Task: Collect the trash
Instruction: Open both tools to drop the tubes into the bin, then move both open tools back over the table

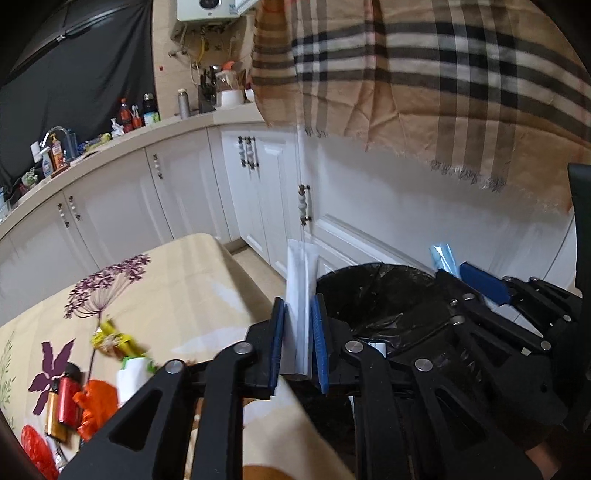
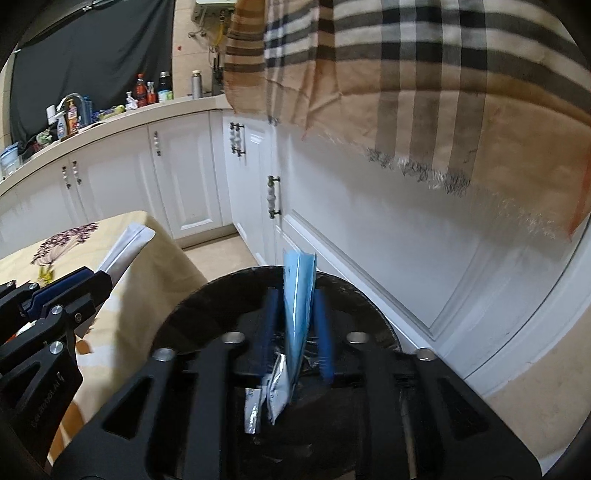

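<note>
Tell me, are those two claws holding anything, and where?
Left hand-held gripper: a white packet, pinched near its lower end. Right hand-held gripper: a blue packet stands between its fingers; whether they still press it, I cannot tell.

From my remote seat I see a plaid scarf hanging across white cabinet doors. Bottles, a knife block and a faucet line the beige countertop, under a dark curtain and a wall-mounted water heater.
</note>
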A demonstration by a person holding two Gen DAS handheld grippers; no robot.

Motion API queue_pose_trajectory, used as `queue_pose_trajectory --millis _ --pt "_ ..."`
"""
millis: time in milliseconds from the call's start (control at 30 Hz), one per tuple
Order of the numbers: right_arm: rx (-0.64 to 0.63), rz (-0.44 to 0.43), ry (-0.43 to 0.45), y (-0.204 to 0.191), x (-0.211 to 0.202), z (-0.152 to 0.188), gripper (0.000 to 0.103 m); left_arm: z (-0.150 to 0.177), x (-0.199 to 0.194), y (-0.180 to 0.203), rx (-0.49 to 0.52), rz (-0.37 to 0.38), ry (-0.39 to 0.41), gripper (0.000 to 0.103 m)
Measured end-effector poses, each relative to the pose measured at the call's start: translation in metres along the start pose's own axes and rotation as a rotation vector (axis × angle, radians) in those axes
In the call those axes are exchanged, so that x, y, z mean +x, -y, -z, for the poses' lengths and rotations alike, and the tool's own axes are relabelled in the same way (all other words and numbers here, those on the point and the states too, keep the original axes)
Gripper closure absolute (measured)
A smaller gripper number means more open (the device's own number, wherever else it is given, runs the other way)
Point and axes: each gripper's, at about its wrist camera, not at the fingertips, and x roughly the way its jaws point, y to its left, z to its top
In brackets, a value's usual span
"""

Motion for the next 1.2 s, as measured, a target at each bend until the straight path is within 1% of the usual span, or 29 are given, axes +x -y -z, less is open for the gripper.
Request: queue_pose_trajectory --millis 33,67,100,167,233,300,367,600,700,800,933,1067,1200 --pt "0.006 0.006 0.001 0.001 0.002 0.000 0.061 0.000 0.002 0.001 -0.001 0.002 -0.004 0.084" --pt "0.012 0.013 0.001 0.003 0.005 0.000 0.060 0.000 0.005 0.001 -0.002 0.005 -0.012 0.081" --pt "0.014 0.016 0.000 0.004 0.005 0.000 0.060 0.001 0.006 0.001 -0.003 0.006 -0.016 0.076" --pt "0.016 0.025 -0.001 0.004 0.006 0.001 0.051 0.002 0.008 0.001 -0.004 0.000 -0.019 0.069" --pt "0.012 0.032 0.002 0.004 0.005 0.001 0.049 0.003 0.006 0.000 -0.009 0.000 -0.016 0.066" --pt "0.008 0.037 0.002 0.005 0.004 0.002 0.045 0.002 0.004 -0.002 -0.014 -0.008 -0.010 0.061" --pt "0.010 0.034 -0.003 0.004 0.001 0.002 0.036 0.002 0.000 -0.006 -0.024 -0.012 -0.006 0.058" --pt "-0.010 0.004 0.007 -0.012 -0.026 0.006 0.029 0.014 -0.030 -0.028 -0.052 -0.036 0.012 0.053" --pt "-0.024 -0.025 0.012 -0.025 -0.041 0.008 0.024 0.023 -0.045 -0.041 -0.061 -0.055 0.014 0.051" --pt "-0.045 -0.057 0.012 -0.040 -0.057 0.012 0.023 0.033 -0.064 -0.056 -0.074 -0.081 0.019 0.049" --pt "-0.047 -0.121 -0.001 -0.061 -0.077 0.021 0.022 0.053 -0.092 -0.084 -0.099 -0.131 0.022 0.047" --pt "-0.061 -0.152 0.018 -0.085 -0.097 0.030 0.013 0.074 -0.114 -0.110 -0.127 -0.189 0.010 0.046" --pt "-0.058 -0.180 0.026 -0.102 -0.110 0.040 0.013 0.096 -0.132 -0.134 -0.154 -0.253 -0.001 0.045"
